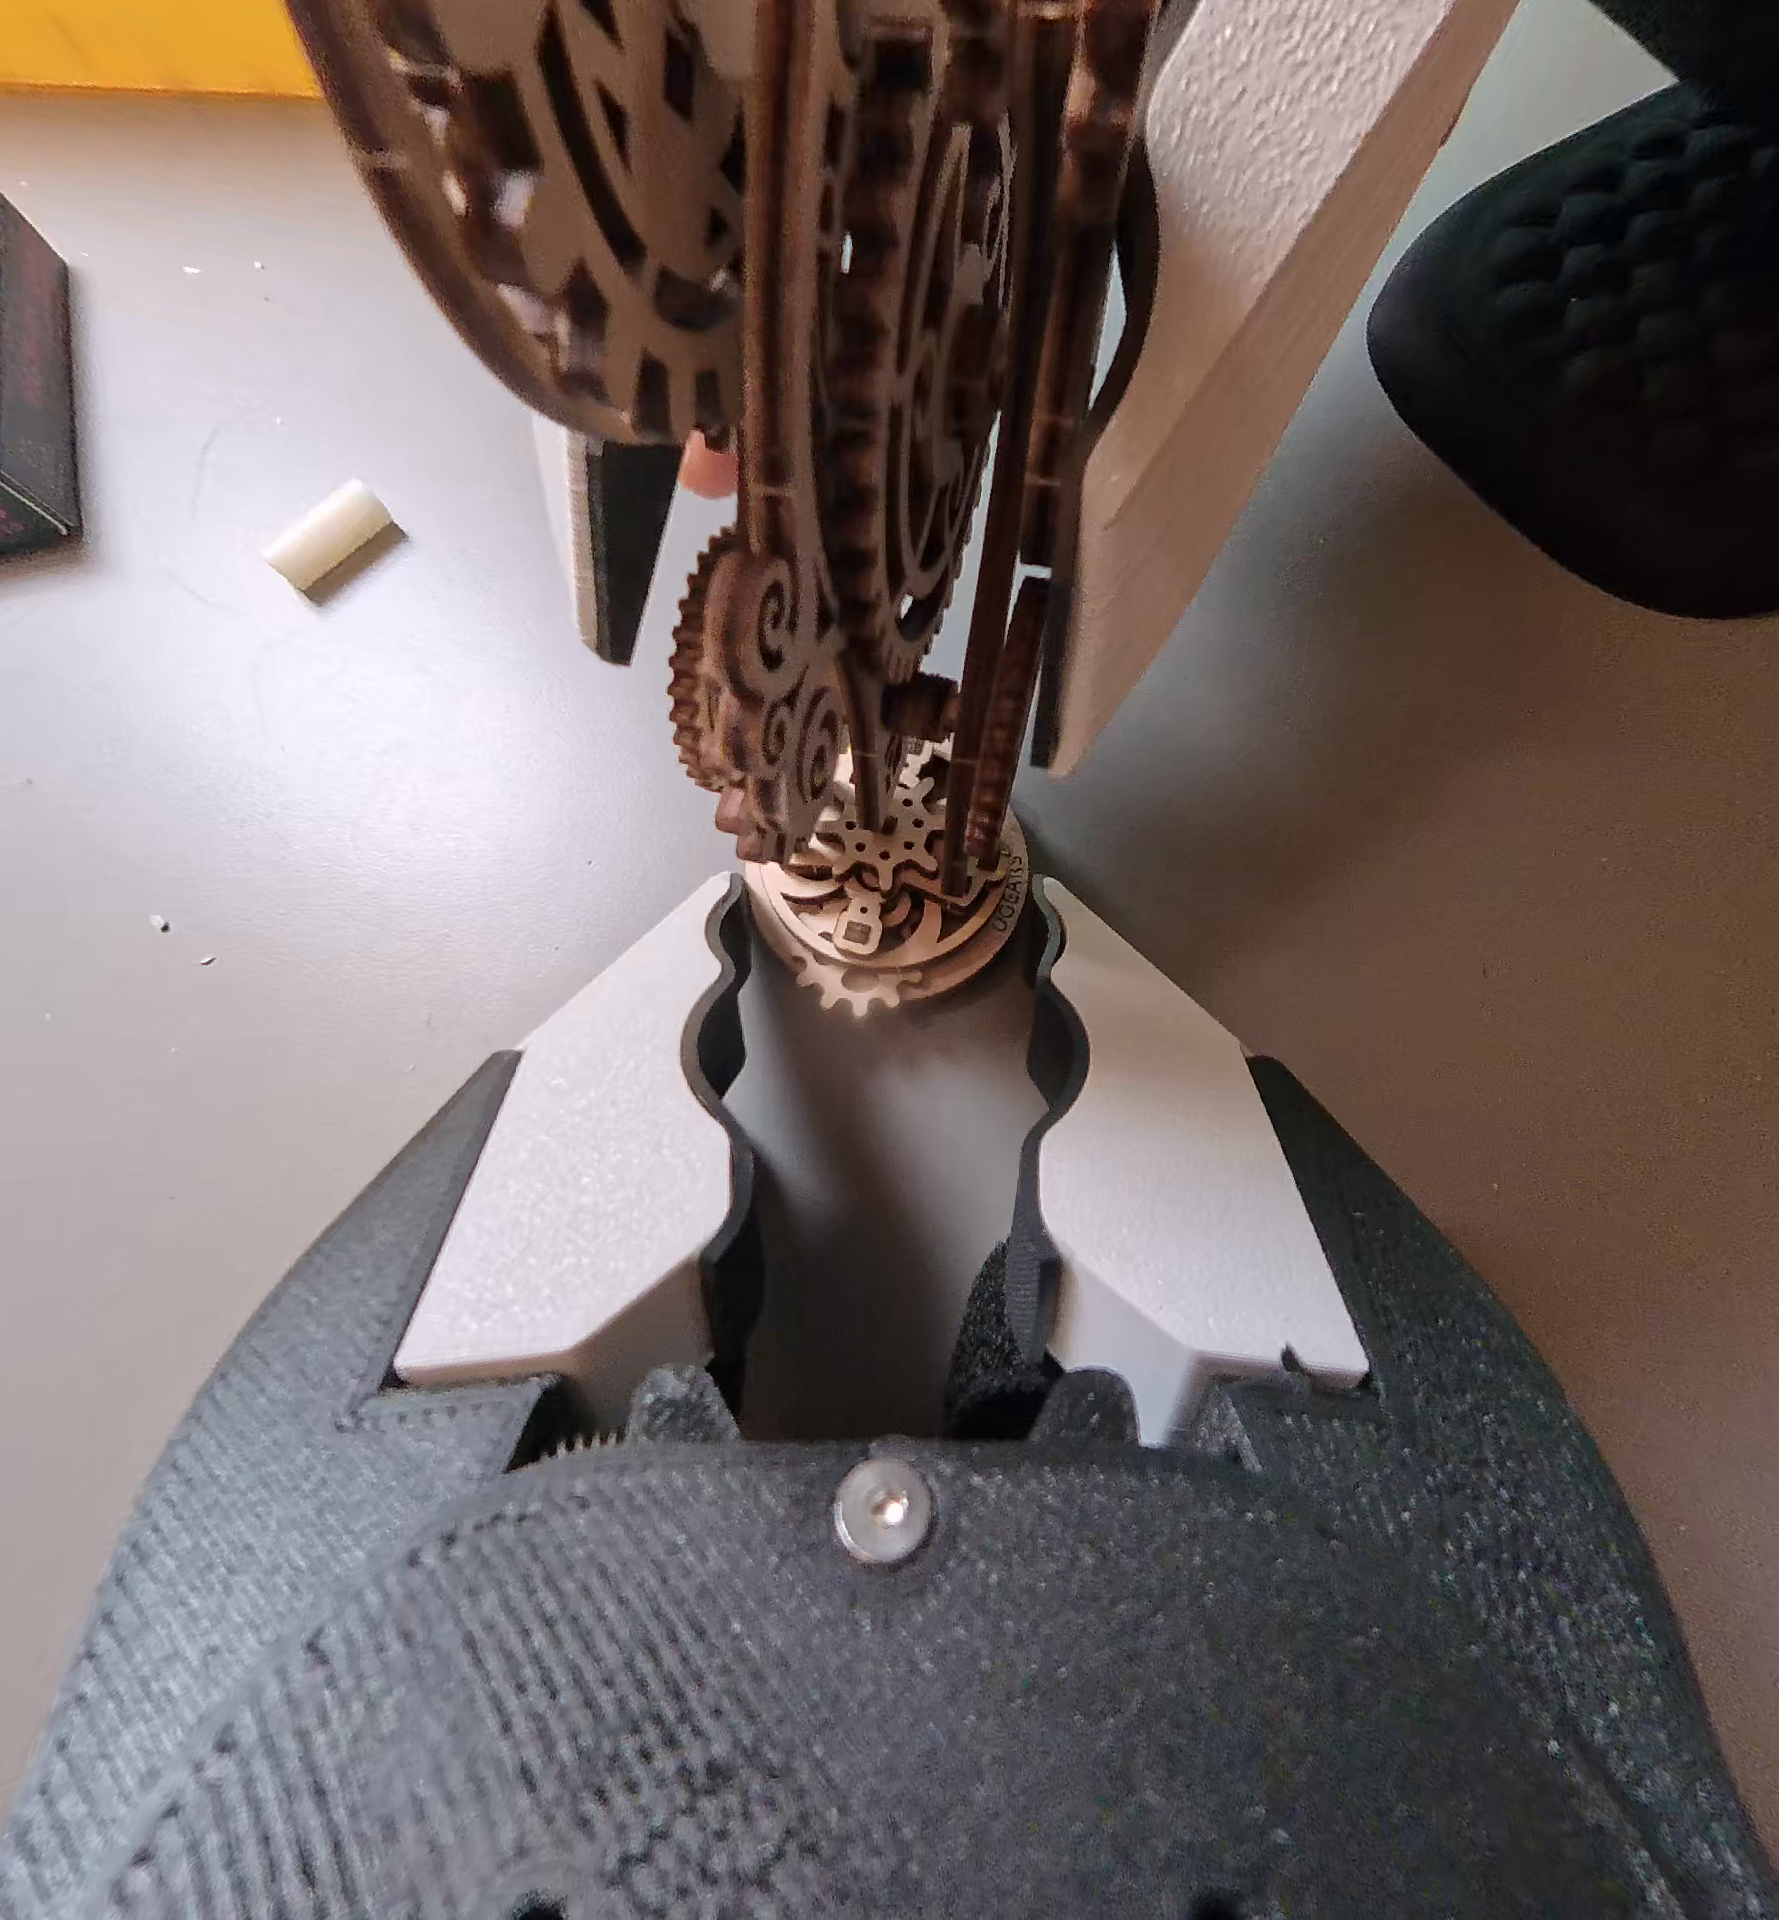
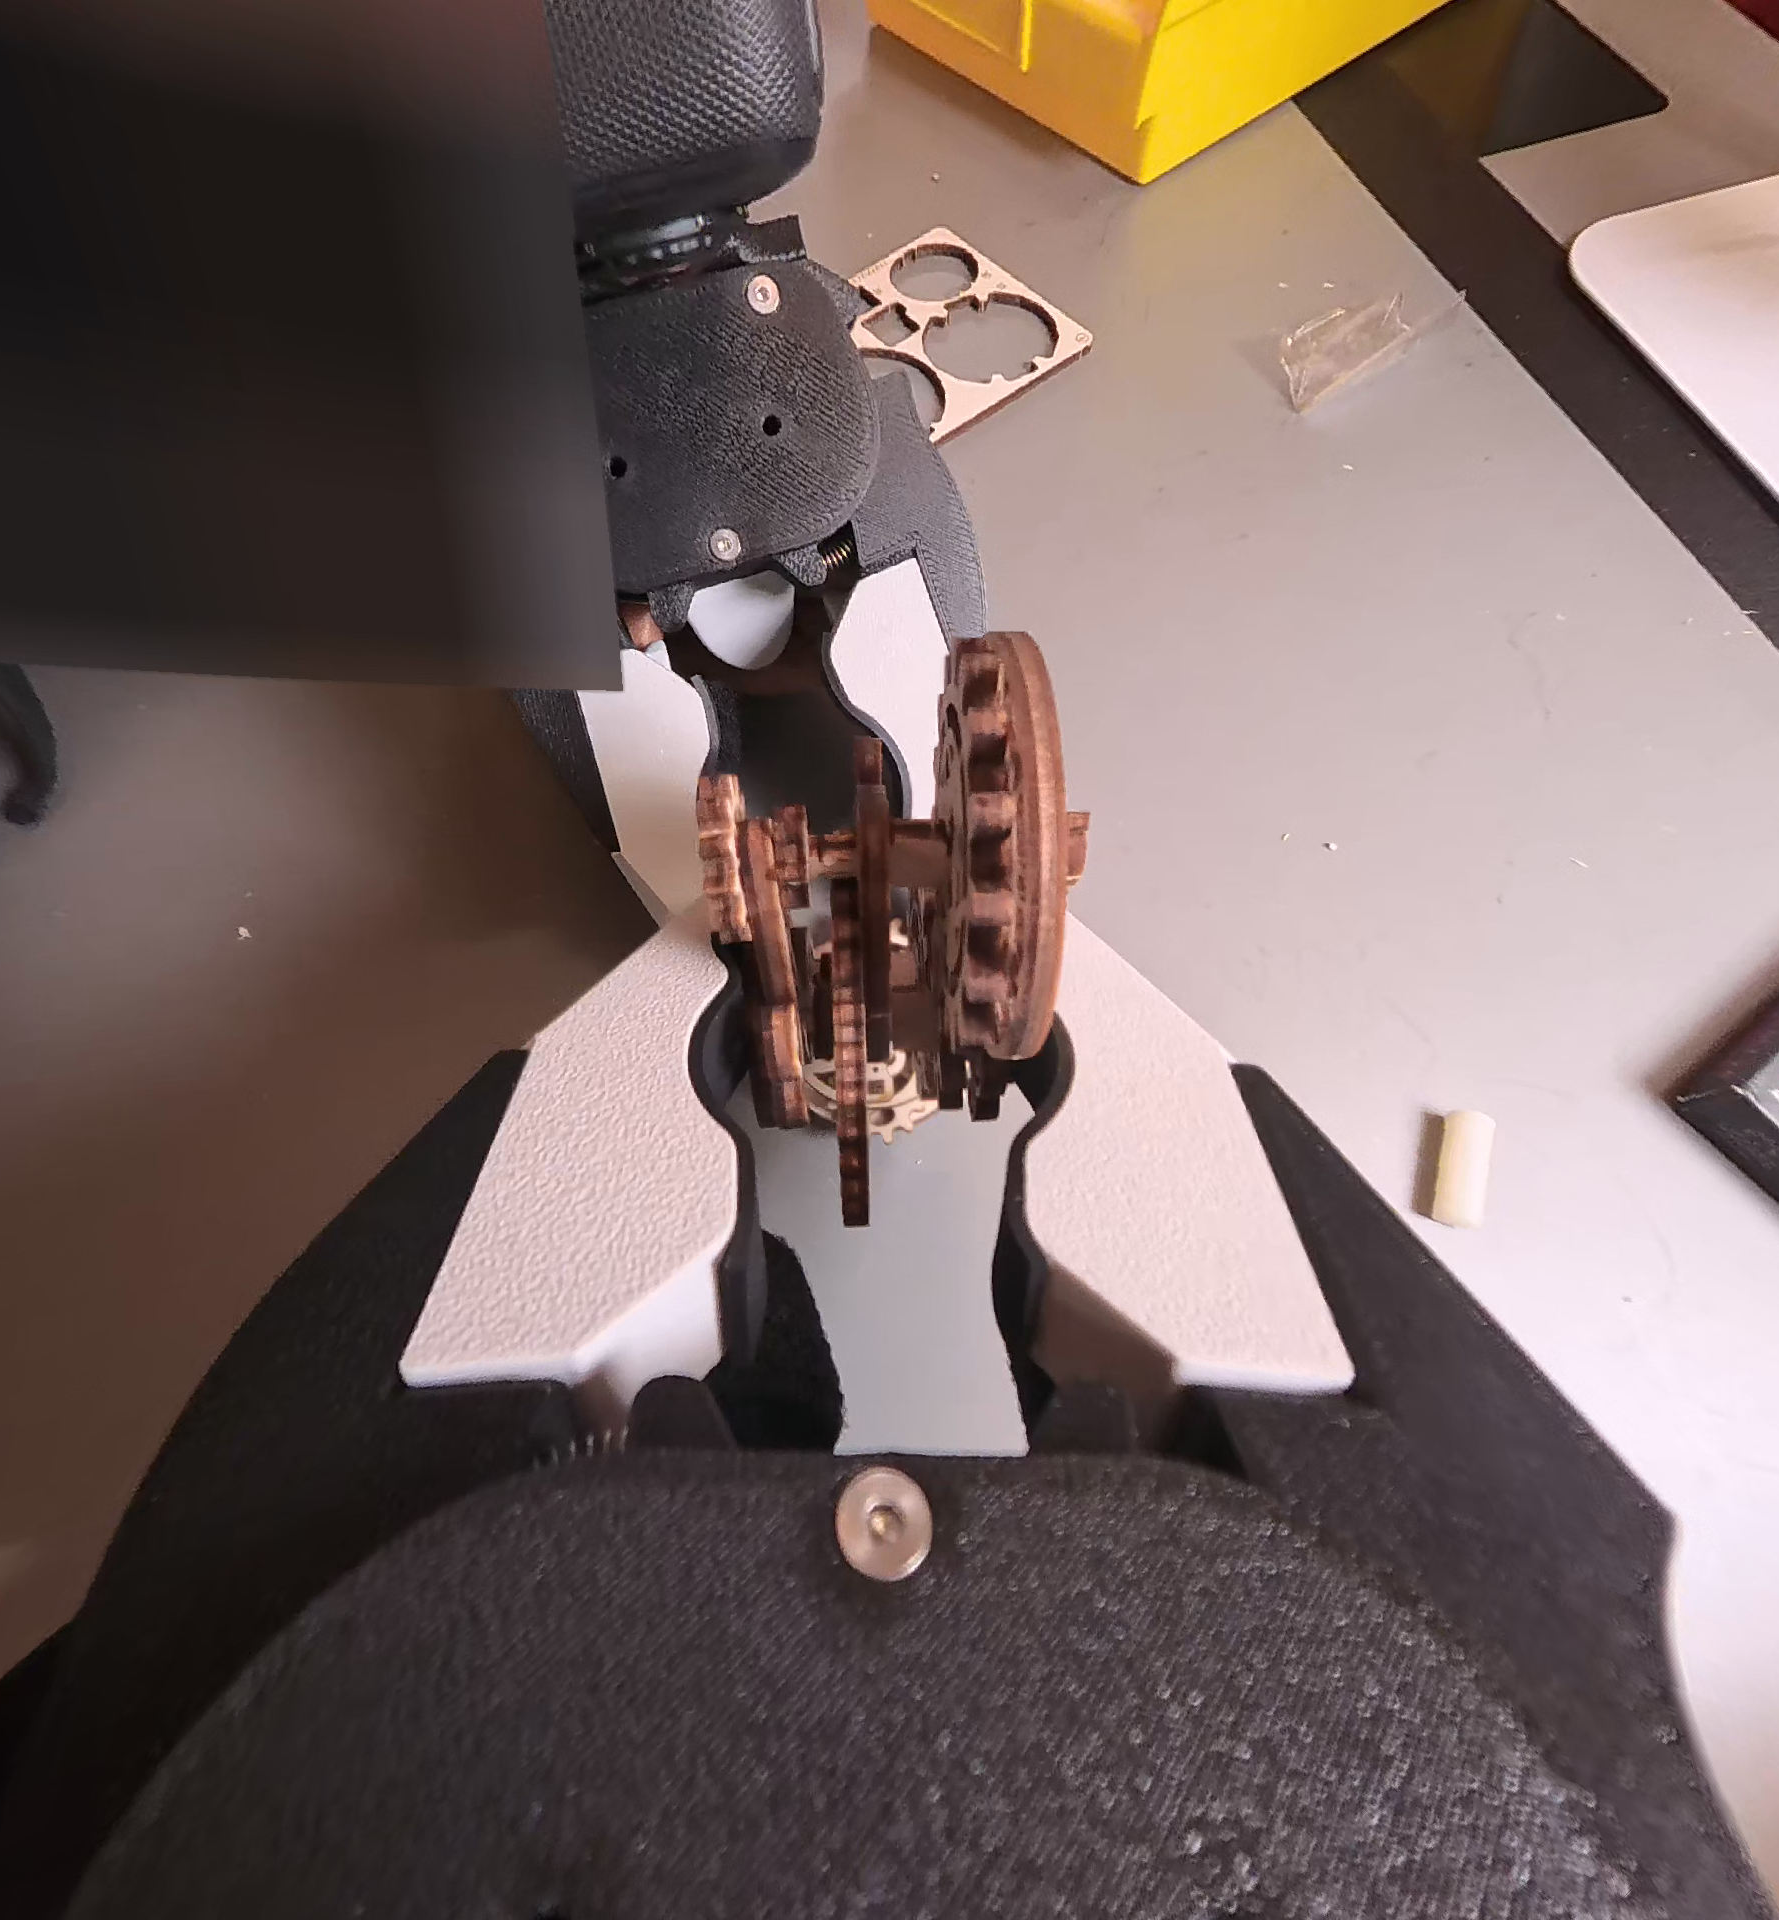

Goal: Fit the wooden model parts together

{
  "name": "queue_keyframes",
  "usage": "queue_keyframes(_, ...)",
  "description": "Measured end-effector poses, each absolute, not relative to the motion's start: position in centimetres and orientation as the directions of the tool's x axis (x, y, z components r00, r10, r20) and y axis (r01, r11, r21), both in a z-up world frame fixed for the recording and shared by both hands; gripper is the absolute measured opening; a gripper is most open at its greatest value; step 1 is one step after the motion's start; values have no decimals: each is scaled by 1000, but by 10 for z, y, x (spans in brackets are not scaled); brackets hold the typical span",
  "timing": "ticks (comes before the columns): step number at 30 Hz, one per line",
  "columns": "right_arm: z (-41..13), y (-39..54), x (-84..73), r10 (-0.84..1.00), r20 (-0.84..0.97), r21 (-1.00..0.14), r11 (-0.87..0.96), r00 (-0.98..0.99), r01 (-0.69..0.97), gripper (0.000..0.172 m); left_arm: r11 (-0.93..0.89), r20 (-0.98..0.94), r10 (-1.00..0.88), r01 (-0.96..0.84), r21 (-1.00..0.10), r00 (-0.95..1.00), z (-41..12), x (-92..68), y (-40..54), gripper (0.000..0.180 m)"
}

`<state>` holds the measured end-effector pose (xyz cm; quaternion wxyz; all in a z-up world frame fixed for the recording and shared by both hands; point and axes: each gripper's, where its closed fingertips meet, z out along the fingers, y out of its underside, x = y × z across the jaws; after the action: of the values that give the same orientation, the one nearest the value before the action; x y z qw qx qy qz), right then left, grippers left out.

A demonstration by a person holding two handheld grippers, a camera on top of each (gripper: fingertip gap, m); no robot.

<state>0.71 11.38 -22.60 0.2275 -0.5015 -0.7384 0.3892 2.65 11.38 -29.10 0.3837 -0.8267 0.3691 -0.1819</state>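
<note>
Both grippers are on the wooden gear model (image 2: 895, 935) at once. In the right wrist view the right gripper (image 2: 890, 1023) has its white fingers (image 2: 594, 1122) closed on the upper gear stack — the big toothed wheel (image 2: 999, 862) sits against the finger at 3 o'clock, the smaller cogs against the finger at 9 o'clock, pads pressing on both flanks. The model stands upright over the grey table (image 2: 1332, 779).

Down at the bottom, the left wrist view shows the left gripper (image 1: 890, 935) with its fingertips (image 1: 1082, 935) on either side of the round base disc (image 1: 890, 935) of the model. The tips hug the disc's rim at 9 and 3 o'clock, and the disc fills the gap — it looks pinched.

Around them in the right wrist view: a short cream peg (image 2: 1456, 1169) lies at 3 o'clock, a dark box (image 2: 1778, 1122) just beyond it, an emptied wooden parts sheet (image 2: 978, 332) at 12 o'clock, a yellow bin (image 2: 1155, 73) at 1 o'clock, and a scrap of clear wrapper (image 2: 1352, 348) near 2 o'clock.
</note>
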Motion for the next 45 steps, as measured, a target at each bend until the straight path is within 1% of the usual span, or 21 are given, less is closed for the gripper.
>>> queue_keyframes(13,-229,111,10,921,44,-750,286,-386,596,47,-426,2,-750,-482,-766,661,-292,26,114,52)
queue_keyframes(26,-231,113,17,914,75,-710,329,-398,622,46,-418,-2,-758,-488,-766,653,-292,26,113,52)
queue_keyframes(34,-232,113,13,900,58,-692,348,-432,632,46,-415,-5,-760,-491,-766,650,-292,26,113,52)
queue_keyframes(38,-231,111,10,888,18,-691,344,-460,636,46,-415,-4,-761,-492,-766,648,-292,26,113,52)
queue_keyframes(45,-229,107,10,884,-57,-725,283,-465,628,46,-415,-4,-762,-492,-765,648,-292,27,113,52)
